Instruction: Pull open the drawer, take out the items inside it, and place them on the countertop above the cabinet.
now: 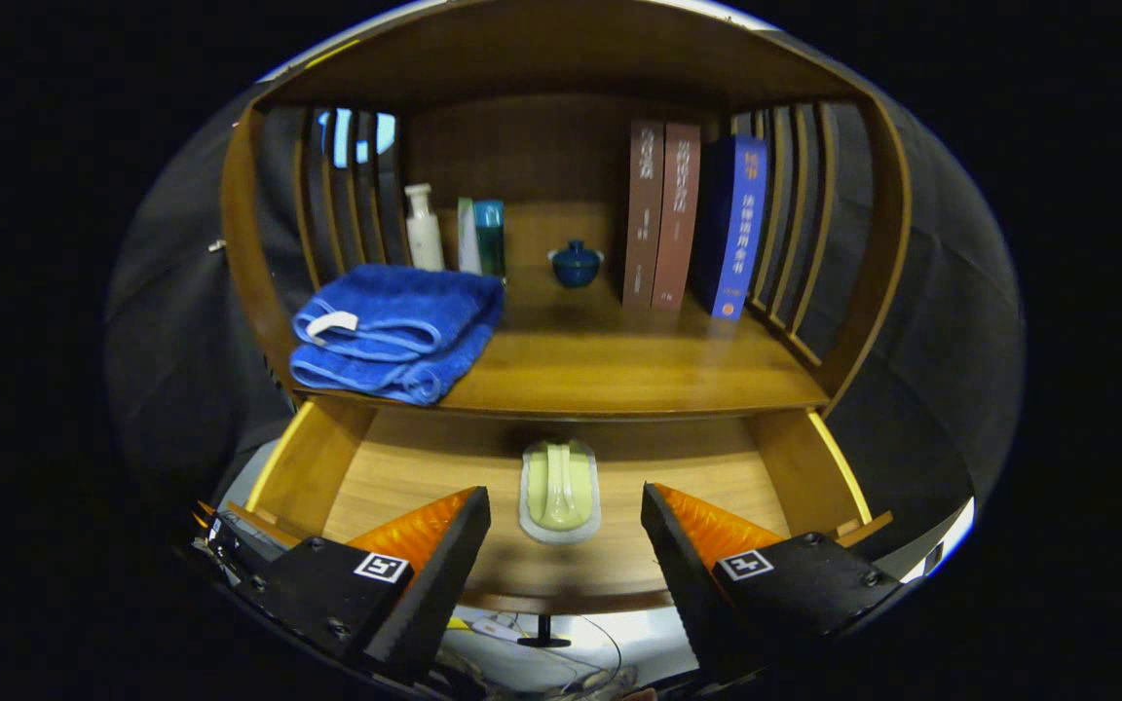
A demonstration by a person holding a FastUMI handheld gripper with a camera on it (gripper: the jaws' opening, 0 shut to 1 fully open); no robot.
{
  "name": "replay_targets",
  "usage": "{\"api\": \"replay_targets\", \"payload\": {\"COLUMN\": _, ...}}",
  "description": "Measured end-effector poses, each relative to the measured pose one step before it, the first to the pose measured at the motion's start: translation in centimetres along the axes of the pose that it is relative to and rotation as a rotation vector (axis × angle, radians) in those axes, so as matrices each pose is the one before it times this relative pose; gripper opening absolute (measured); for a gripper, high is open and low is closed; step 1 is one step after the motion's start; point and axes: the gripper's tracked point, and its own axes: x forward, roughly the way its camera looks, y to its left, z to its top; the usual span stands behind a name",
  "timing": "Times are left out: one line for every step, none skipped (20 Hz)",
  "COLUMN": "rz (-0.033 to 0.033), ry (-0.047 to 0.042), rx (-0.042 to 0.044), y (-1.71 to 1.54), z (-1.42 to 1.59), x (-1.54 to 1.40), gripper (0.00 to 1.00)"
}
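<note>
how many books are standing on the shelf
3: two brown hardcover books side by side, a blue hardcover book right of them, past the small blue lidded bowl. None looks hidden.

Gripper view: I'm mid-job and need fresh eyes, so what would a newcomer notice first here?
First the open drawer, pulled out under the countertop, with a pale green spoon on a small tray lying just ahead of the open tool, between its two fingers. Next the folded blue towel at the countertop's front left corner. Behind stand bottles, a small blue lidded cup and three upright books.
</note>
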Motion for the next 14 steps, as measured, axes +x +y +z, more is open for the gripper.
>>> {"api": "replay_targets", "payload": {"rz": -0.00037, "ry": 0.05148, "rx": -0.00138, "y": -0.184, "z": -0.764, "x": 1.194, "gripper": 0.99}}
{"api": "replay_targets", "payload": {"rz": -0.00852, "ry": 0.04858, "rx": 0.00336, "y": -0.305, "z": -0.658, "x": 1.281, "gripper": 0.99}}
{"api": "replay_targets", "payload": {"rz": -0.00052, "ry": 0.03248, "rx": 0.00793, "y": -0.006, "z": -0.530, "x": 1.236, "gripper": 0.99}}
{"api": "replay_targets", "payload": {"rz": 0.00073, "ry": 0.02855, "rx": 0.00372, "y": 0.007, "z": -0.356, "x": 0.985, "gripper": 0.99}}
{"api": "replay_targets", "payload": {"rz": -0.00271, "ry": 0.01992, "rx": -0.00332, "y": -0.066, "z": -0.336, "x": 0.849, "gripper": 0.99}}
{"api": "replay_targets", "payload": {"rz": 0.00214, "ry": 0.02092, "rx": -0.00548, "y": 0.103, "z": -0.293, "x": 0.716, "gripper": 0.99}}
{"api": "replay_targets", "payload": {"rz": 0.00296, "ry": 0.01257, "rx": -0.00487, "y": 0.156, "z": -0.133, "x": 0.541, "gripper": 0.99}}
{"api": "replay_targets", "payload": {"rz": 0.00346, "ry": 0.01348, "rx": -0.00219, "y": 0.243, "z": -0.092, "x": 0.655, "gripper": 0.99}}
{"api": "replay_targets", "payload": {"rz": -0.00201, "ry": 0.00657, "rx": -0.00085, "y": -0.103, "z": 0.028, "x": 0.458, "gripper": 0.99}}
{"api": "replay_targets", "payload": {"rz": 0.00333, "ry": 0.00671, "rx": 0.00307, "y": 0.088, "z": 0.087, "x": 0.138, "gripper": 0.98}}
{"api": "replay_targets", "payload": {"rz": 0.00608, "ry": -0.00081, "rx": 0.00299, "y": 0.126, "z": 0.096, "x": 0.458, "gripper": 0.92}}
{"api": "replay_targets", "payload": {"rz": -0.00271, "ry": 0.00365, "rx": -0.00093, "y": 0.063, "z": 0.010, "x": 0.326, "gripper": 0.86}}
{"api": "replay_targets", "payload": {"rz": -0.00501, "ry": 0.01037, "rx": -0.00156, "y": -0.018, "z": -0.068, "x": 0.203, "gripper": 0.80}}
{"api": "replay_targets", "payload": {"rz": -0.00543, "ry": 0.01318, "rx": 0.00031, "y": -0.080, "z": -0.123, "x": 0.711, "gripper": 0.78}}
